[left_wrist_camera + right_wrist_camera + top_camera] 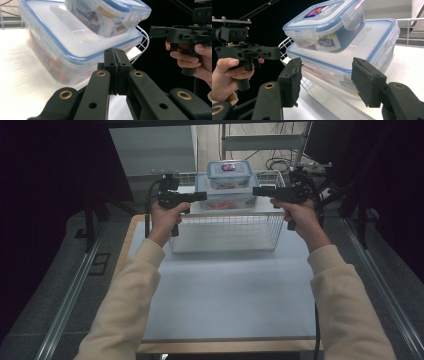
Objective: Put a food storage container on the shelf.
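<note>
Both tools flank the stacked containers at the worktop's far edge: left tool (200,196) closed empty, right tool (259,191) open beside the large container (372,45). Next likely needs gripping it.

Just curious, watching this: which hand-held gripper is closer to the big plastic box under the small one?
Roughly equal. Left hand-held gripper sits beside the big box's left end, right hand-held gripper beside its right end; neither touches.

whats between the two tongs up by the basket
In the high view, the stacked clear containers: the small one on the large one, with the left tongs and right tongs pointing inward at them.
</note>
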`<state>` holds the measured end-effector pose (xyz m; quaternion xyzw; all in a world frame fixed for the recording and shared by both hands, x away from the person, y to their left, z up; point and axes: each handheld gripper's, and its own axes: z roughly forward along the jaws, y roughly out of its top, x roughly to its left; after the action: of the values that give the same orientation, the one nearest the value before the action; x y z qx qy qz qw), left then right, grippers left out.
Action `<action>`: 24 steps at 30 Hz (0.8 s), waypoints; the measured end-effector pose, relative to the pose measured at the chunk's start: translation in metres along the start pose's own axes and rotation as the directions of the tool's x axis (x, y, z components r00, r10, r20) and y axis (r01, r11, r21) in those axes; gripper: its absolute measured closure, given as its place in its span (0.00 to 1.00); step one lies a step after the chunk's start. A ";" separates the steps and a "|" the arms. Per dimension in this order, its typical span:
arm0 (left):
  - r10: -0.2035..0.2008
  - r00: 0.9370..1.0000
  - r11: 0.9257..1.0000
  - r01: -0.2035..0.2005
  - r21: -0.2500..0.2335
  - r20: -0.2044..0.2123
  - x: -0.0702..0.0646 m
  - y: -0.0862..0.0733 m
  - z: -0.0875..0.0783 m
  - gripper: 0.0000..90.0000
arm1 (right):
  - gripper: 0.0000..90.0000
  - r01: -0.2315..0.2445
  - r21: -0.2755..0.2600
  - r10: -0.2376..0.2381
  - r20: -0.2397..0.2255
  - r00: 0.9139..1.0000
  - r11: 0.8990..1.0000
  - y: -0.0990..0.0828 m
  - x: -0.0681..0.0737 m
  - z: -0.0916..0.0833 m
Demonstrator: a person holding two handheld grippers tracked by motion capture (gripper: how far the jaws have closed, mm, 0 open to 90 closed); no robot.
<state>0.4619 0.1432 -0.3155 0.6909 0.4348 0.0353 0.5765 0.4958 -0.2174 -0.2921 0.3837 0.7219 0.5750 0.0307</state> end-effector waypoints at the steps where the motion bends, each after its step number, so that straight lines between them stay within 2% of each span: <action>1: 0.000 1.000 1.000 0.000 -0.002 0.000 0.000 -0.001 -0.001 1.00 | 0.46 0.003 -0.003 -0.003 -0.001 1.000 1.000 -0.001 0.000 -0.001; 14: -0.017 1.000 1.000 0.017 -0.024 -0.009 0.005 -0.022 -0.021 1.00 | 0.45 0.012 -0.024 -0.013 -0.026 1.000 1.000 -0.020 -0.002 -0.011; 20: -0.022 1.000 0.999 0.022 -0.045 -0.003 0.005 -0.039 -0.037 1.00 | 0.45 0.024 -0.033 -0.025 -0.047 0.999 0.999 -0.035 0.003 -0.019; 24: -0.024 1.000 0.998 0.025 -0.054 0.019 0.004 -0.056 -0.046 0.99 | 0.45 0.045 -0.027 -0.046 -0.048 0.998 0.999 -0.047 0.008 -0.026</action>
<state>0.4076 0.1789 -0.3489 0.6697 0.4371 0.0338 0.5995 0.4532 -0.2358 -0.3202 0.3529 0.7235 0.5925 0.0312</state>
